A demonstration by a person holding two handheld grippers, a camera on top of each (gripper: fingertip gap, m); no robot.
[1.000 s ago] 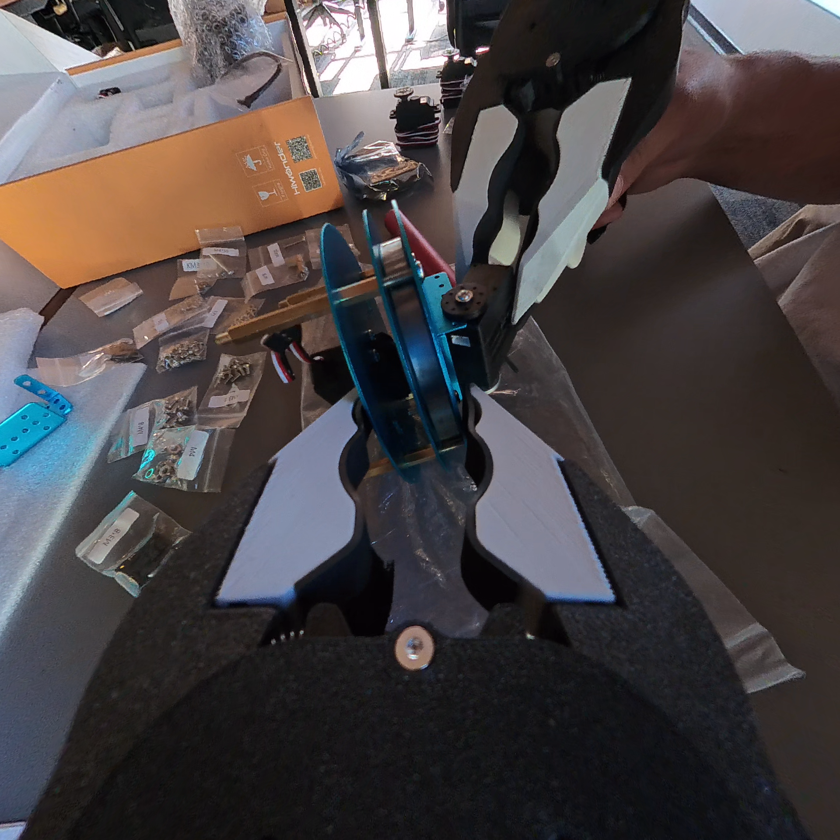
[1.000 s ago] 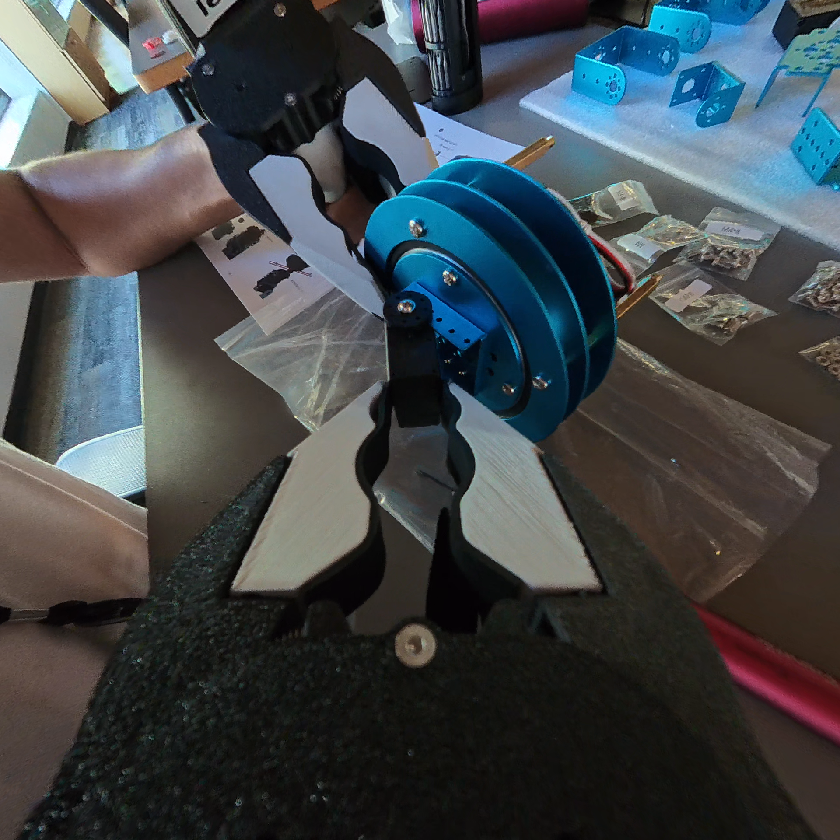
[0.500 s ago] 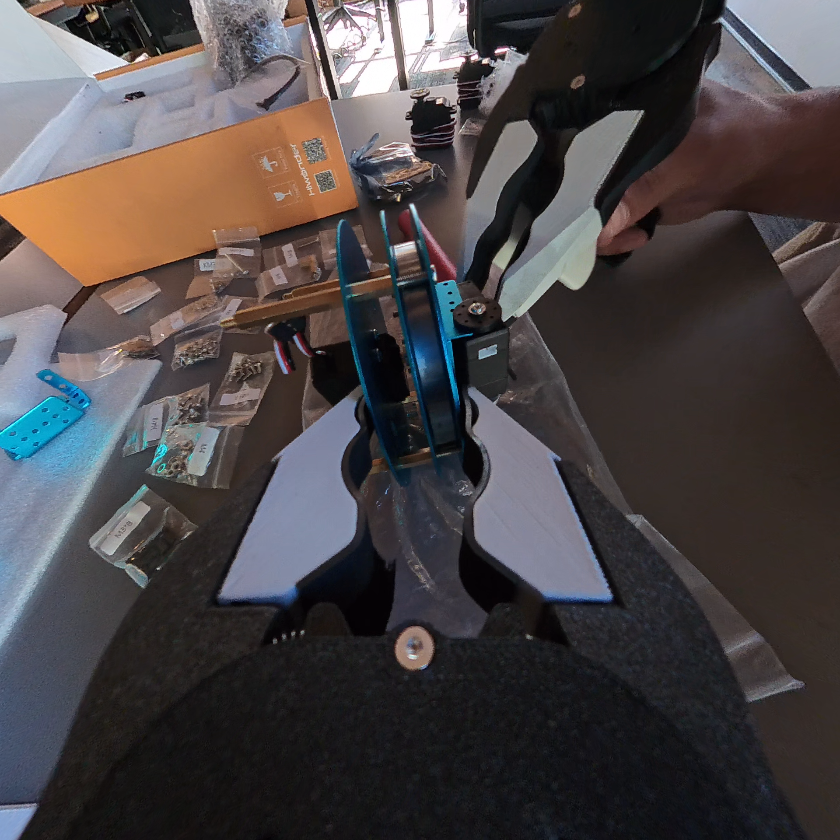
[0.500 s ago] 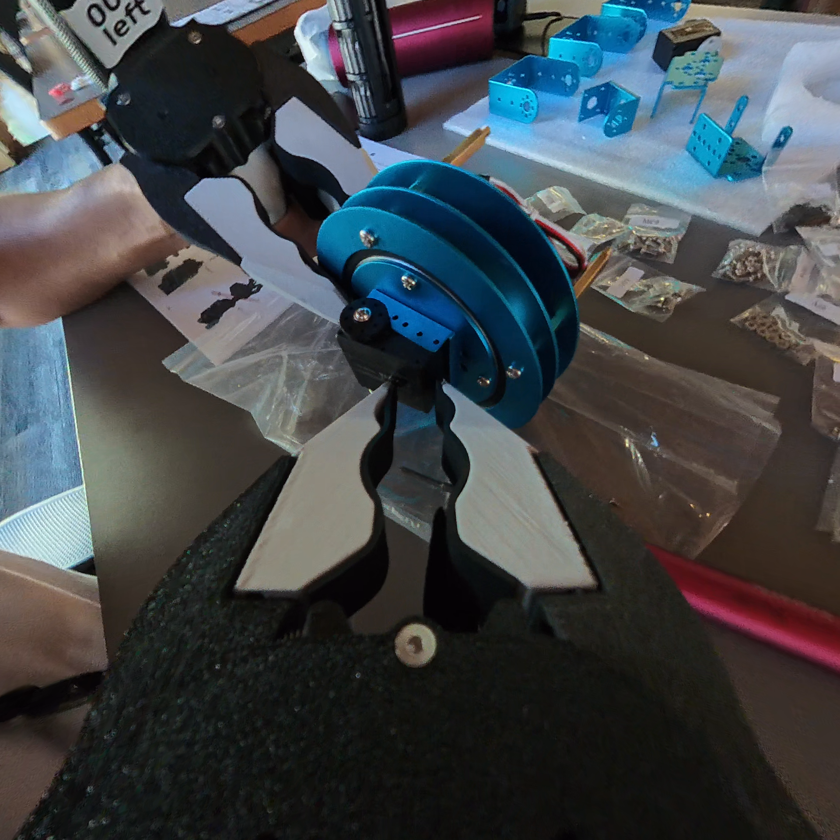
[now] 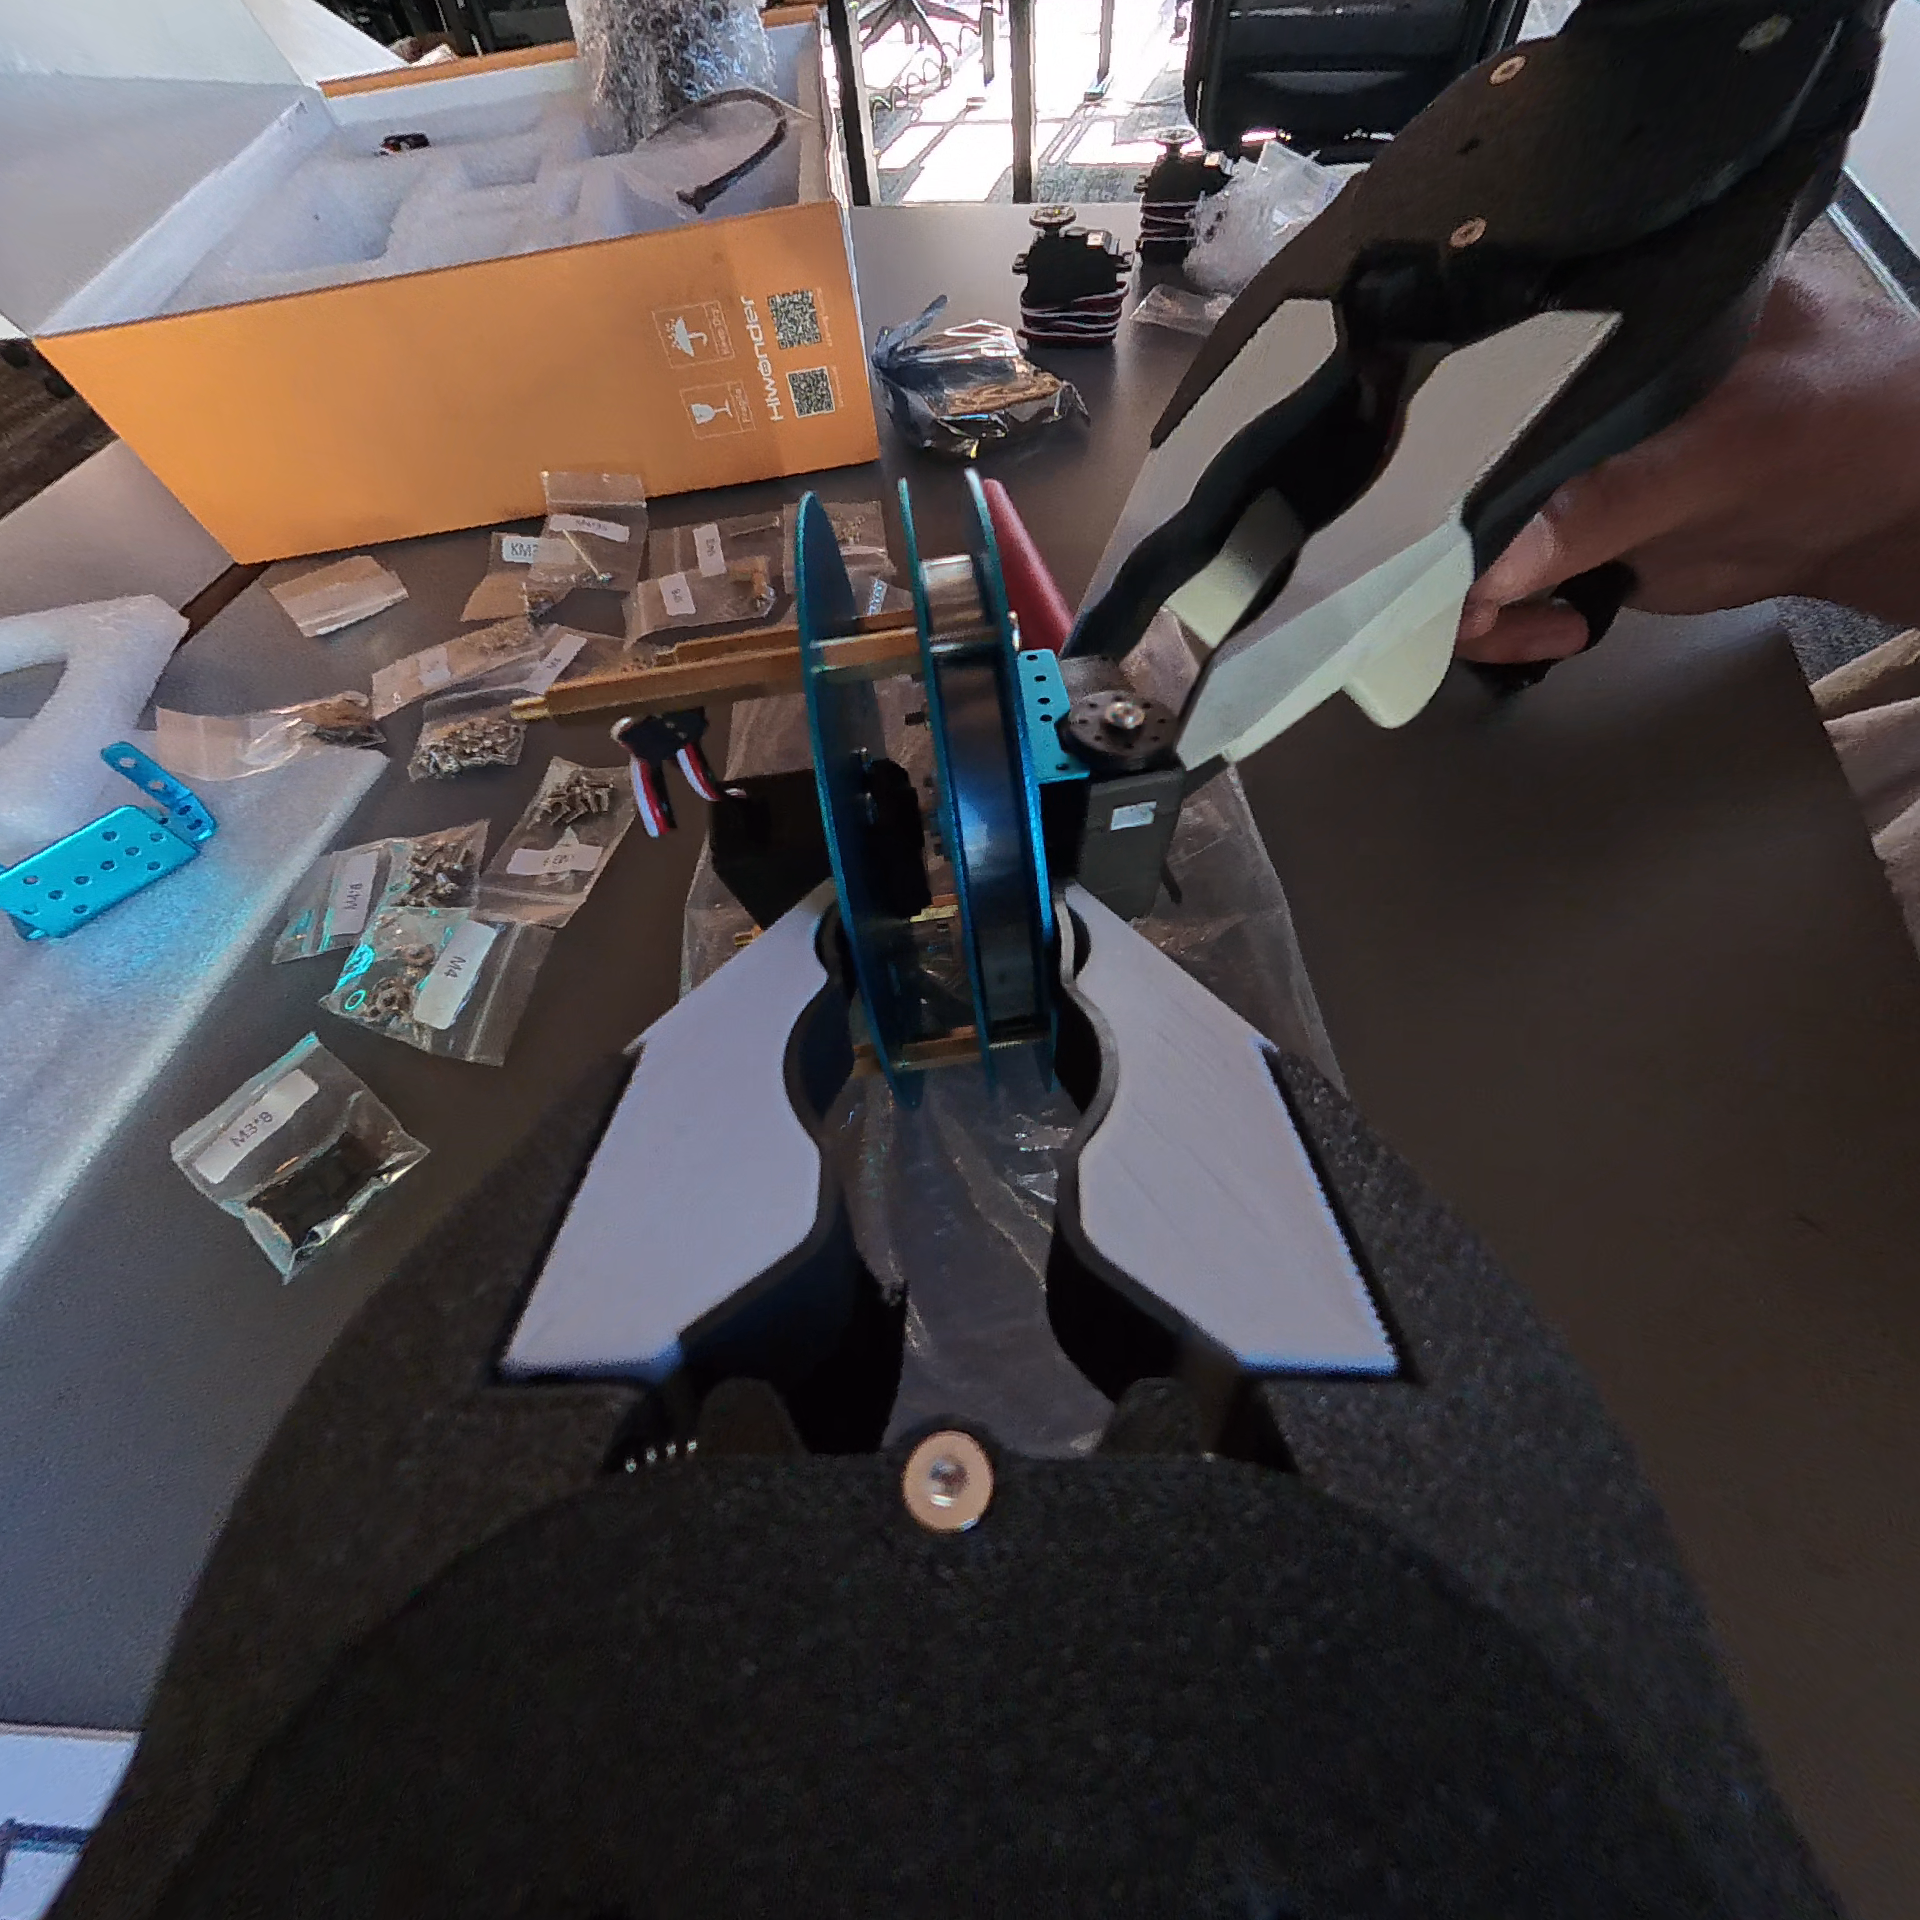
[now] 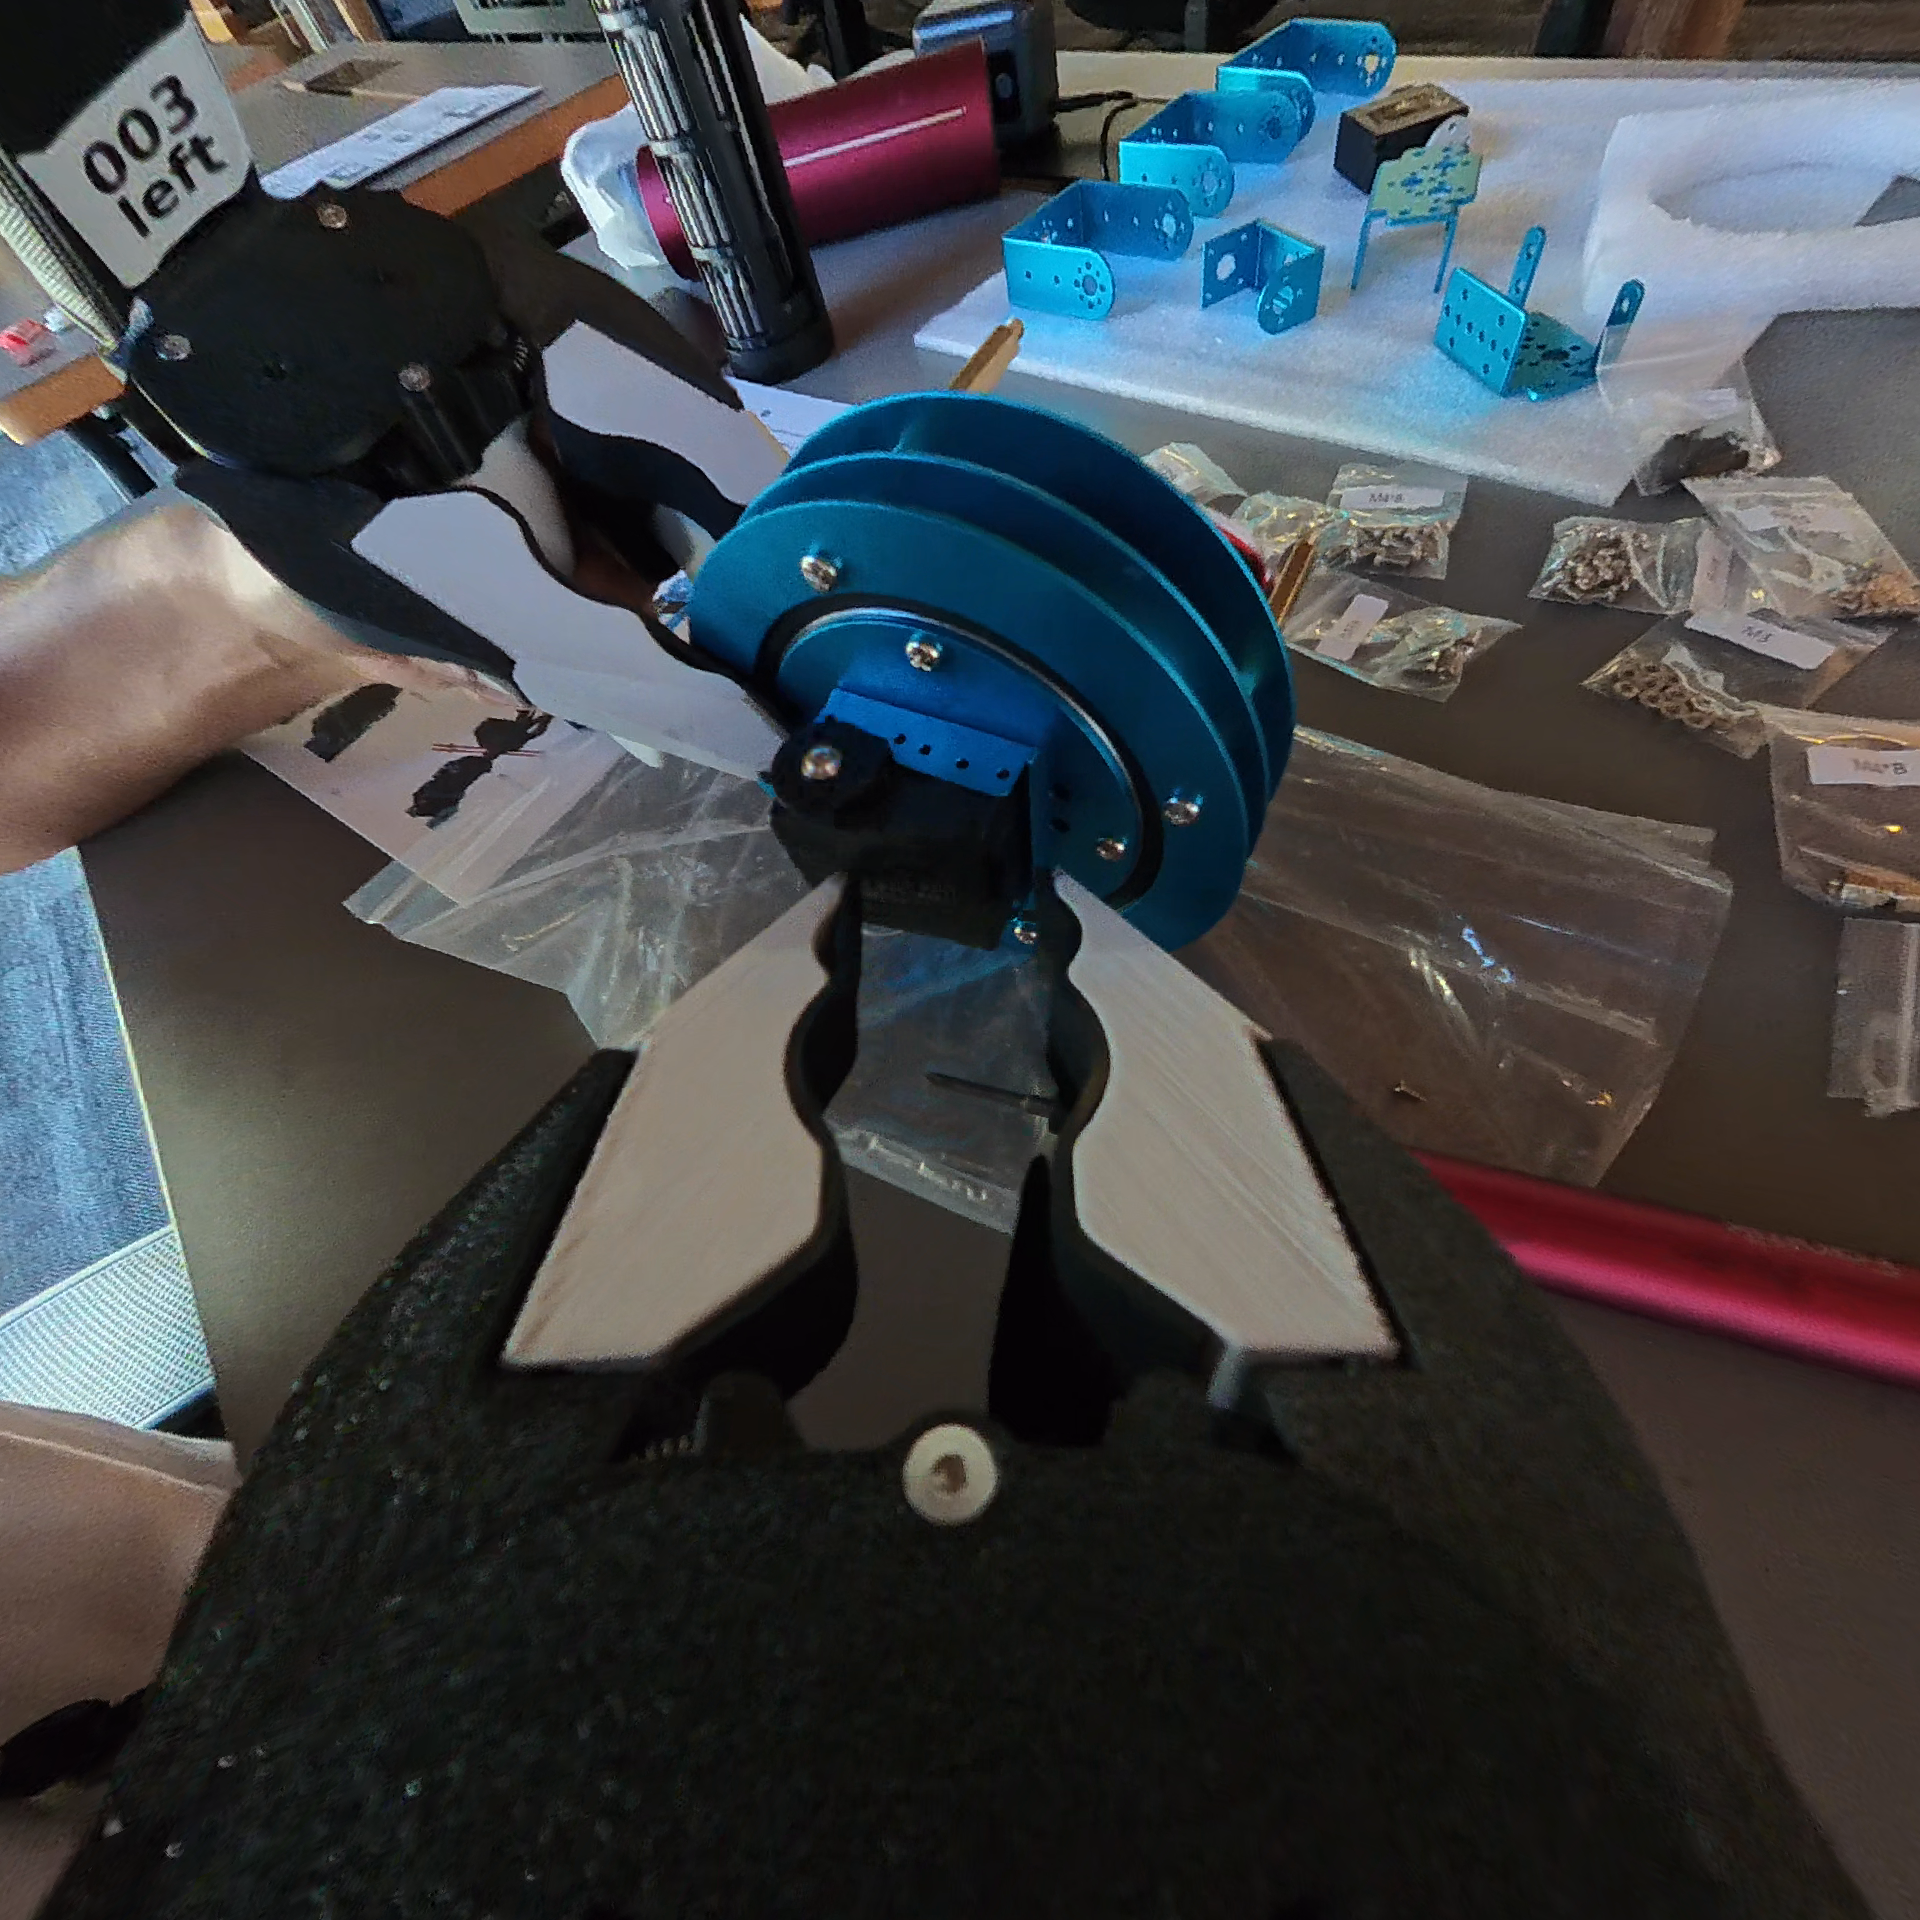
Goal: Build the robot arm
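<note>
Left gripper: fingers clamped across the blue disc assembly, held edge-on above the clear plastic bag.
Black servo: bolted to the assembly's face.
Right gripper: fingers parted, tips either side of the servo; whether they pinch it, I cannot tell.
Table: screw bags, orange box.

Left gripper jaws clamp inward, level; right gripper jaws stand apart, tilted; a hand grips its handle.
</note>
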